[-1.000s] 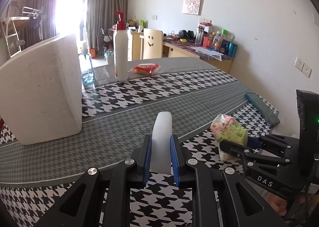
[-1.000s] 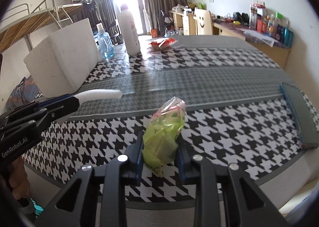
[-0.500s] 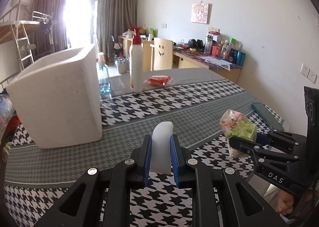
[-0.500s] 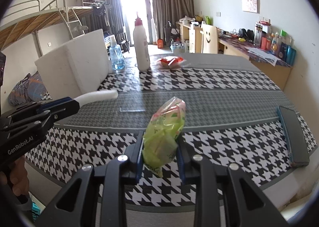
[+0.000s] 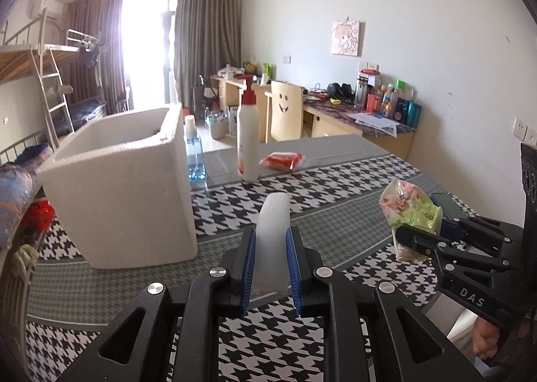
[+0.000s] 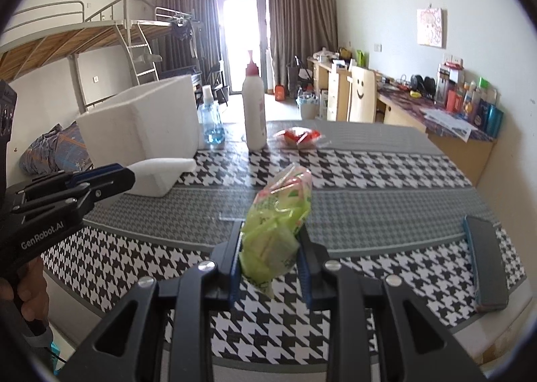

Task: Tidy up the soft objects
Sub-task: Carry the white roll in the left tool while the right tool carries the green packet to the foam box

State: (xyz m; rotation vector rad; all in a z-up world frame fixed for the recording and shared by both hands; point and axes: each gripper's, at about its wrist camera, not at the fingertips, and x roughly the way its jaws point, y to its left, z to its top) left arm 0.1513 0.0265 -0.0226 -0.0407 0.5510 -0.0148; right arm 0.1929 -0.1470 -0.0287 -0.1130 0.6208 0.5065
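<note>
Right now I am mid-carry: both soft items are lifted clear of the houndstooth tablecloth (image 5: 335, 177), and next I must bring them over the open white foam box (image 5: 127, 187) and let go. My left gripper (image 5: 272, 268) is pinched nearly shut on a white foam strip (image 5: 272, 241); my right gripper (image 6: 271, 257) is clamped, partly open, on a crinkly green plastic packet (image 6: 278, 224).

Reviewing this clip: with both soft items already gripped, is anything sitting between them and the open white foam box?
Nothing visible does. The white strip and green packet face bare tablecloth up to the foam box; the lotion bottle stands beyond, to its right.
</note>
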